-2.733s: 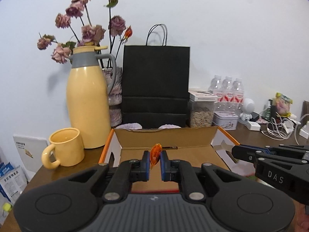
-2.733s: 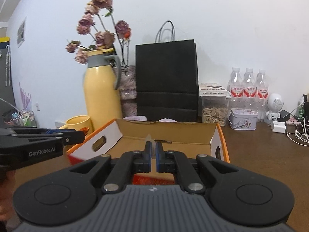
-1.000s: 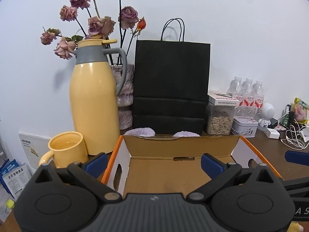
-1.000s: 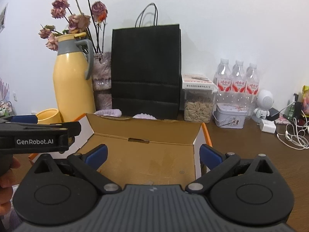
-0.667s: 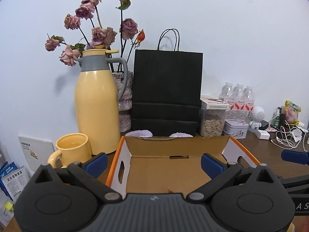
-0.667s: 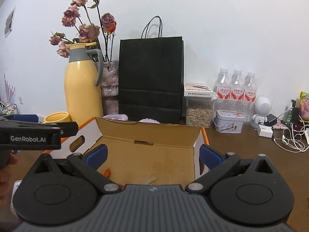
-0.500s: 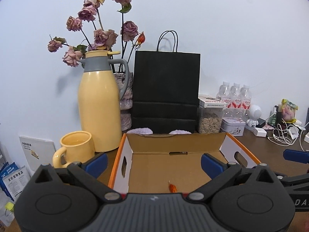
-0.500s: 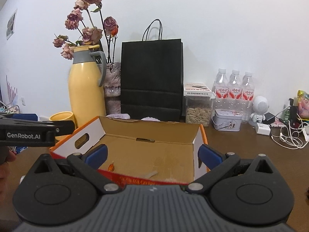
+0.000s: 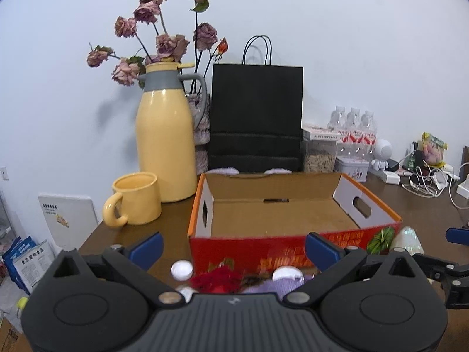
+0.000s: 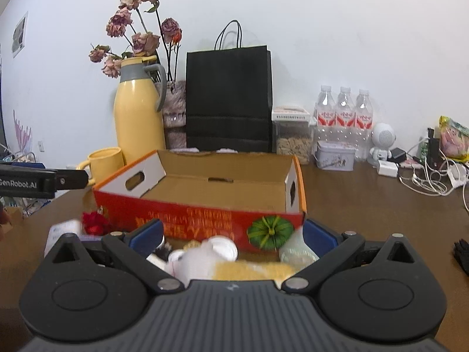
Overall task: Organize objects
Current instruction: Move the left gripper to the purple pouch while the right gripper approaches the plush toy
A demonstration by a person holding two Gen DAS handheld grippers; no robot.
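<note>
Both grippers spread wide, holding nothing, between picks.
Left gripper (image 9: 234,248) and right gripper (image 10: 231,231) hover over small clutter: red flower (image 9: 218,278), white cup (image 10: 218,249). Box (image 10: 205,214) just beyond. Next, likely: clamp 1 item, lift over near wall.

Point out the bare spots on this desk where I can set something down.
The table is bare right of the cardboard box, short of the cables. A bare strip lies between the yellow mug and box. The near edge is crowded with small objects.
</note>
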